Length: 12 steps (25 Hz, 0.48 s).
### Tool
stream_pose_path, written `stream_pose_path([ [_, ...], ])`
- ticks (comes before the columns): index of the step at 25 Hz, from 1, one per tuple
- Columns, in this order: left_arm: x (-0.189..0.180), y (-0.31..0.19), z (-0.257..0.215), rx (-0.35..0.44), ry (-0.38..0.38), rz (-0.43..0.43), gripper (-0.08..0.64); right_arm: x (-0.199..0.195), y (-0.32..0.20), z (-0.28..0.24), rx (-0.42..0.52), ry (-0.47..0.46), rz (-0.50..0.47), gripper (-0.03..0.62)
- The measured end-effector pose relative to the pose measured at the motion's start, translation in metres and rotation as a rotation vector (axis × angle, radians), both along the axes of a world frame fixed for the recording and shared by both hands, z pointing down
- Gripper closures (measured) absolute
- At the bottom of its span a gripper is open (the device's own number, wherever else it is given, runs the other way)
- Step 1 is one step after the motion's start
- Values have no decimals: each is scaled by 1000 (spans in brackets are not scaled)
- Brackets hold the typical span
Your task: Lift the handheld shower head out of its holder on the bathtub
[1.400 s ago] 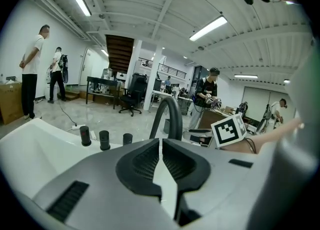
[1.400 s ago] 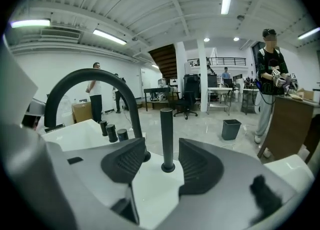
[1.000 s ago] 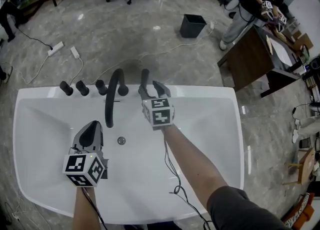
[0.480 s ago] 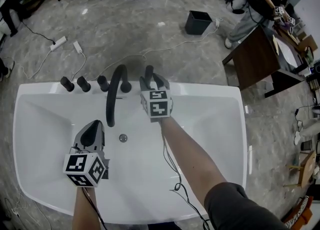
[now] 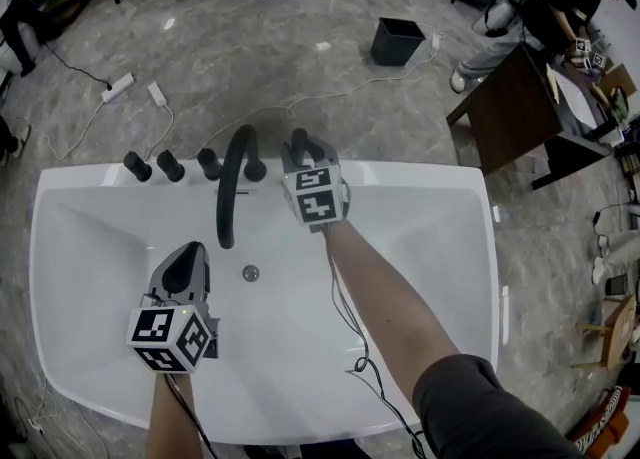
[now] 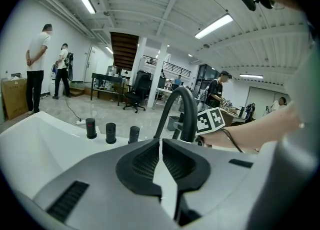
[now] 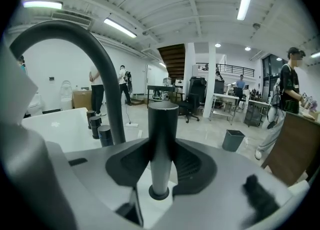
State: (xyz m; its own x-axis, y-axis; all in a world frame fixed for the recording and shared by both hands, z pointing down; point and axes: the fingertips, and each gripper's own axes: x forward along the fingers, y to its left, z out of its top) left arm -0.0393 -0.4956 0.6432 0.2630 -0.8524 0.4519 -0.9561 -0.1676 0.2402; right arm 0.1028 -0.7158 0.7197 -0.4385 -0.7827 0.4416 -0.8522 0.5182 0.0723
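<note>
The right gripper (image 5: 303, 145), just closing, pinches the shower head (image 7: 161, 139) on the bathtub's (image 5: 420, 179) back edge, beside the tap (image 5: 232, 177). The left gripper (image 5: 189, 252) is pressed together.

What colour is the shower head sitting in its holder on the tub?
Matte black. The shower head shows best in the right gripper view.

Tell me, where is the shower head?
In the head view, the shower head stands in its holder on the tub's far rim, right of the spout, between the right gripper's jaws, which have just been closing on it.
</note>
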Motion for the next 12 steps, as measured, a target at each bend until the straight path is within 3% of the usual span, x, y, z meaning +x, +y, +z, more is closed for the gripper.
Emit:
stream_pose_path([
  [3,3,1,-4,-2,2,6,534,3,7,-7,-18,-38,13,449],
  [12,20,10,-25,35,11,42,534,17,32,-68,67,-84,-7,449],
])
